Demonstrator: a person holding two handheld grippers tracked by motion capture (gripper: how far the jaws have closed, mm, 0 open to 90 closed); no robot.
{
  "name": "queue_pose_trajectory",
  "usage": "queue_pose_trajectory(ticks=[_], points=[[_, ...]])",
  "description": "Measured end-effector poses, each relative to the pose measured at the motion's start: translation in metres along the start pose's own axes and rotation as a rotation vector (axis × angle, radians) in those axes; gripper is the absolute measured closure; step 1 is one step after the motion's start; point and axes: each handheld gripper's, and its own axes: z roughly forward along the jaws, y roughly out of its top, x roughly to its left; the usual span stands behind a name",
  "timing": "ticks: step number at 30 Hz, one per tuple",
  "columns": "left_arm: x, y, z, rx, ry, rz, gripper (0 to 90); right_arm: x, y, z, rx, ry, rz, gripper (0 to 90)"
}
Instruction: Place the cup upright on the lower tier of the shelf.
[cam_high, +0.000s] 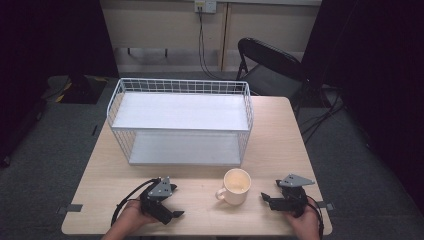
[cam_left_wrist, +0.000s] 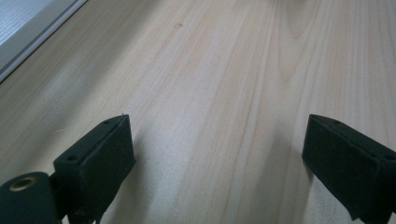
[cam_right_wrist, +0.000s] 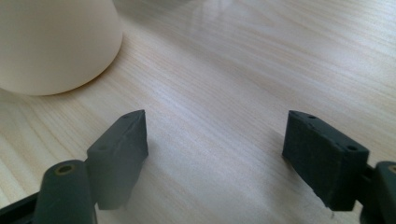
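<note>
Left gripper (cam_high: 172, 201): jaws spread, empty, low over table (cam_high: 280, 135).
Right gripper (cam_high: 266, 199): jaws spread, empty, just beside mug.
Mug (cam_high: 236, 186): upright, front centre, between grippers, handle toward left one.
Handling: probably ceramic, rigid, smooth, breakable; grip rim wall or handle.
High view: wire shelf rack (cam_high: 181, 122) behind.
Right gripper view: mug's side close, upper left.

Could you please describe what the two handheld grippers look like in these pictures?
Both are black. The left gripper and the right gripper each carry a grey three-cornered plate on top, and a black cable loops from each by the hand. In the gripper views, each has two flat, rectangular black fingers with small holes along the top edge and a brass-ringed hole near the base.
</note>
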Motion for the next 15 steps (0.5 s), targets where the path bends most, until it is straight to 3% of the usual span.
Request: queue_pose_trajectory(ticks=[10, 13, 15], points=[[0.0004, -0.0002, -0.0001, -0.001, -0.003, 0.003, 8.4, 0.0002, 0.0006, 0.0003, 0.007, -0.010, 0.012, 18.7], [0.0006, -0.0002, -0.0002, 0.000, -0.004, 0.004, 8.4, 0.0000, 0.0054, 0.0007, 0.041, -0.006, 0.019, 17.3], [0.0006, -0.0002, -0.0002, 0.000, -0.004, 0.005, 8.4, -0.0010, 0.0098, -0.0013, 0.046, 0.012, 0.050, 18.4]])
